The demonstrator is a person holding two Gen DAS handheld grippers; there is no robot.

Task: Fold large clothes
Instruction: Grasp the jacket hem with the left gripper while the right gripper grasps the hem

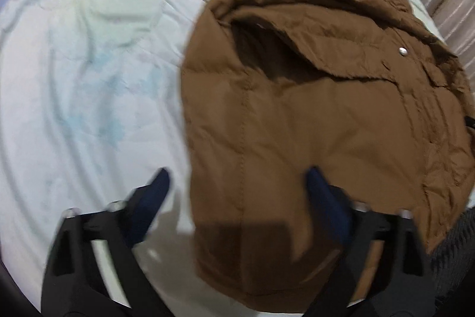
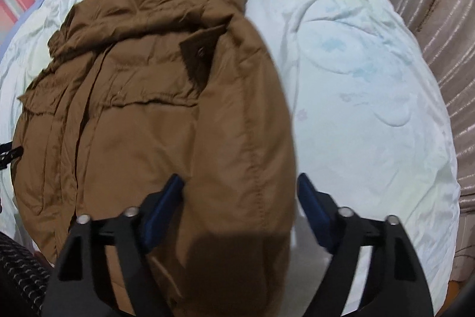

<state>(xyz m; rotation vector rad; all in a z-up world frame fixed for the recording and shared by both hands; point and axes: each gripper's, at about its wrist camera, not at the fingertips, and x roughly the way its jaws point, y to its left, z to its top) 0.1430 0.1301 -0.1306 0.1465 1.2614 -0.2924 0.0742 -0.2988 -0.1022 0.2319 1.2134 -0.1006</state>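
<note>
A brown padded jacket (image 1: 311, 115) lies on the pale bed cover, partly folded, its hood bunched at the far end and a metal snap (image 1: 403, 50) showing. My left gripper (image 1: 237, 180) is open above the jacket's near left edge, one blue finger over the bed cover, the other over the fabric. In the right wrist view the same jacket (image 2: 166, 97) fills the left and middle. My right gripper (image 2: 240, 183) is open and straddles the jacket's near right edge. Nothing is pinched in either.
The pale green-white bed cover (image 1: 83, 85) spreads wrinkled to the left of the jacket, and to its right as bed cover (image 2: 371, 97). A ribbed beige headboard or curtain (image 2: 445, 20) borders the right side. A dark patterned sleeve (image 2: 17, 272) shows at the lower left.
</note>
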